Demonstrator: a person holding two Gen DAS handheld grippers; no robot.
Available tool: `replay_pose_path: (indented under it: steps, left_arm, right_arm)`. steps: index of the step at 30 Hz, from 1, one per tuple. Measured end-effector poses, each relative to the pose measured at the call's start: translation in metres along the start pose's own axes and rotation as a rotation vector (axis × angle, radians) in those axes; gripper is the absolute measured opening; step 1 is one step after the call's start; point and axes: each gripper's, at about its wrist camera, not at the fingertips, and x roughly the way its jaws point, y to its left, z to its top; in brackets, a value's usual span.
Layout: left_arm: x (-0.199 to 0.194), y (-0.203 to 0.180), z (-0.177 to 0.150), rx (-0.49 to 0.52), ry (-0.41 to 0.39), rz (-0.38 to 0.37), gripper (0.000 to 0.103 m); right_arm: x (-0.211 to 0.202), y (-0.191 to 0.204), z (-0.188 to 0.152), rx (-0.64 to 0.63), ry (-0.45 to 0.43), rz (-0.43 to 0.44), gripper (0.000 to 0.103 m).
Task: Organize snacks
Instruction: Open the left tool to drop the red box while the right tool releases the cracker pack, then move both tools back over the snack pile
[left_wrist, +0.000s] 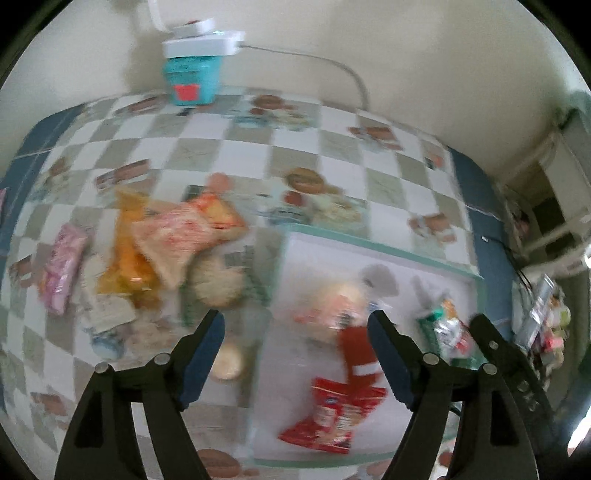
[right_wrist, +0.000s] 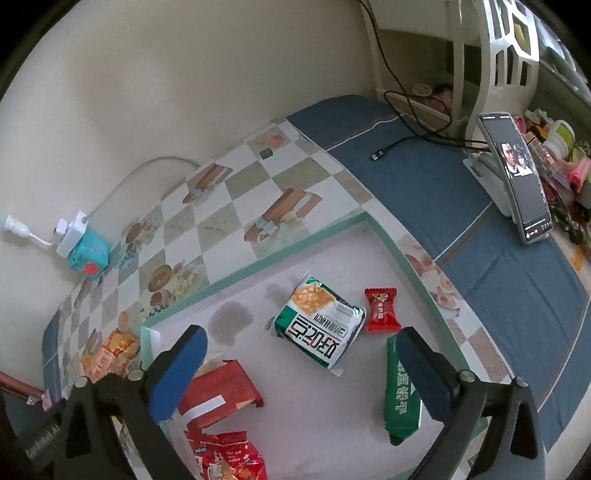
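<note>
Both hand-held grippers hang over a shallow white tray with a mint-green rim (right_wrist: 258, 267) on a checked tablecloth. The right gripper (right_wrist: 301, 373), jaws spread wide and empty, sits at lower centre, above a green-and-white cracker packet (right_wrist: 319, 326), a small red wrapped candy (right_wrist: 382, 310) and a long green wafer bar (right_wrist: 400, 400). The left gripper (left_wrist: 295, 354) also stands open in a blurred view; what may be orange and pink snack bags (left_wrist: 166, 240) lie outside the tray, left of centre.

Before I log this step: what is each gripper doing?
Left gripper: open, holding nothing.
Right gripper: open wide above the tray, holding nothing.
</note>
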Motion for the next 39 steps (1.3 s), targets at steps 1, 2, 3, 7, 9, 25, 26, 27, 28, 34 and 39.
replay_pose_path:
  steps: [1,2,3,7,9,25,26,27,28,34,39]
  left_arm:
    - [-0.001,0.007,0.001,-0.016,-0.006,0.021,0.080]
    - [-0.002,0.016,0.002,-0.034,-0.012,0.046,0.080]
    - [-0.003,0.023,0.003,-0.048,-0.016,0.065,0.080]
    - [-0.006,0.055,0.004,-0.111,-0.027,0.132,0.080]
    - [-0.008,0.071,0.004,-0.140,-0.028,0.154,0.080]
    - [-0.055,0.168,-0.002,-0.265,-0.109,0.312,0.081]
    - [-0.058,0.174,-0.002,-0.273,-0.113,0.313,0.081]
    - [-0.061,0.179,-0.002,-0.282,-0.116,0.315,0.081]
    - [-0.064,0.186,-0.003,-0.296,-0.121,0.315,0.081]
    - [-0.077,0.225,-0.006,-0.363,-0.134,0.320,0.081]
    - [-0.083,0.257,-0.011,-0.421,-0.134,0.321,0.081]
  right_arm:
    - [0.001,0.001,-0.001,0.005,0.007,-0.001,0.103]
    - [0.002,0.002,-0.002,0.009,0.014,-0.004,0.103]
    - [0.002,0.003,-0.003,0.008,0.018,-0.010,0.103]
    - [0.006,0.015,-0.012,-0.025,0.053,-0.043,0.103]
    - [0.006,0.024,-0.017,-0.048,0.068,-0.041,0.103]
    - [-0.019,0.098,-0.050,-0.196,0.090,0.006,0.103]
    - [-0.021,0.104,-0.053,-0.205,0.091,0.012,0.103]
    - [-0.022,0.108,-0.055,-0.210,0.091,0.017,0.103]
    - [-0.023,0.113,-0.058,-0.216,0.092,0.021,0.103]
    - [-0.026,0.147,-0.077,-0.257,0.120,0.065,0.103]
    - [-0.023,0.179,-0.097,-0.303,0.152,0.097,0.103]
